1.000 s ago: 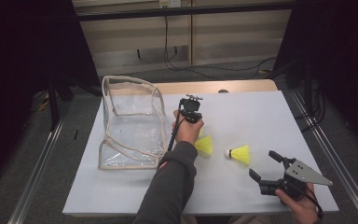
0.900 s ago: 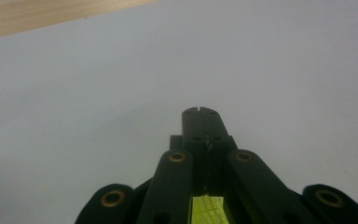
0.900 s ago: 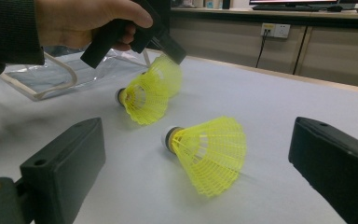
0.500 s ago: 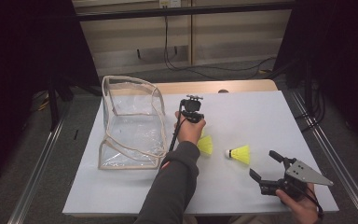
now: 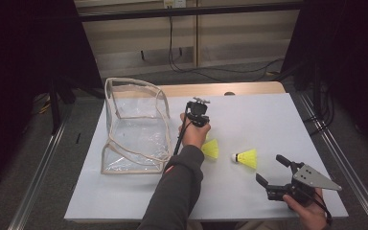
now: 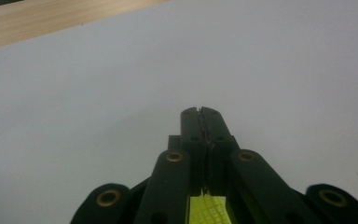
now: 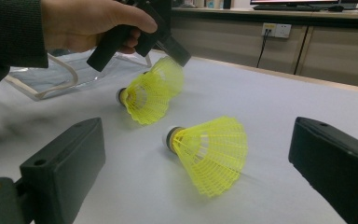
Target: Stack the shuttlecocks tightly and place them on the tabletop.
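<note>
Currently left gripper (image 7: 170,49) is clamped on the first shuttlecock's (image 7: 151,91) skirt rim; I'd lift gently toward the clear bag (image 5: 134,127). Right gripper (image 7: 200,163) gapes, empty, second shuttlecock (image 7: 209,151) between its jaws.

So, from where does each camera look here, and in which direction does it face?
High view: above the person's side, looking forward and down on the table; forearms and both grippers enter from below.
Left gripper view: on the left gripper, facing along its closed jaws over the white surface; yellow mesh between them.
Right gripper view: on the right gripper, low, facing the near shuttlecock and the left hand.
Shared: high and right gripper views both show the clear bag.
</note>
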`<state>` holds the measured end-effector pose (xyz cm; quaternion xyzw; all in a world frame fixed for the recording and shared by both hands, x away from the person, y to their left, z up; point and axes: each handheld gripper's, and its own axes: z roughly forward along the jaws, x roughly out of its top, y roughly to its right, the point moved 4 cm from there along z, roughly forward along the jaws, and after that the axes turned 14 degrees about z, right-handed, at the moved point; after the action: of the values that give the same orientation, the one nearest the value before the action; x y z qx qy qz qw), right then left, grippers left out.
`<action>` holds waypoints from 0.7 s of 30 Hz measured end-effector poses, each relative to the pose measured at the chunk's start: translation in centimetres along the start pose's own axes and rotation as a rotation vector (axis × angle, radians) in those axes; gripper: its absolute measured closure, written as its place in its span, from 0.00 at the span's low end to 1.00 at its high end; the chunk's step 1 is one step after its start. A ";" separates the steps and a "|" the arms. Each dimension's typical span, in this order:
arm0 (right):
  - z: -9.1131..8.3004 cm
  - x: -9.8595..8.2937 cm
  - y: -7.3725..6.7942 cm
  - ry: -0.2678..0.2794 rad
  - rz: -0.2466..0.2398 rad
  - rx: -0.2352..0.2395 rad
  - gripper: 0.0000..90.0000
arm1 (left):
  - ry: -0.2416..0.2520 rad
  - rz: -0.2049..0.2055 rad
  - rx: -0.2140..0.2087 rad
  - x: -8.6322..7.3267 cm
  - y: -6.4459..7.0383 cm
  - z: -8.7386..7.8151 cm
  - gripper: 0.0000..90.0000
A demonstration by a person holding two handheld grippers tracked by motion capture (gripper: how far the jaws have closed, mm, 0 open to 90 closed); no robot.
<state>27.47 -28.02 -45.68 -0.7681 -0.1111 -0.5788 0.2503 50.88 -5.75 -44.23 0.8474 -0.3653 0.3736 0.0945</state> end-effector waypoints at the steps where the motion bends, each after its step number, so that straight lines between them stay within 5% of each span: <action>1: 0.0 0.0 0.0 -0.001 0.001 0.000 0.03 | 0.002 0.001 0.001 0.0 0.0 0.0 0.98; 21: 0.0 0.0 0.0 0.001 0.002 0.002 0.03 | 0.019 0.000 0.019 0.1 -0.1 0.1 0.93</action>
<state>27.44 -28.00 -45.64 -0.7676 -0.1108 -0.5788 0.2519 51.01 -5.80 -44.21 0.8446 -0.3610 0.3850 0.0899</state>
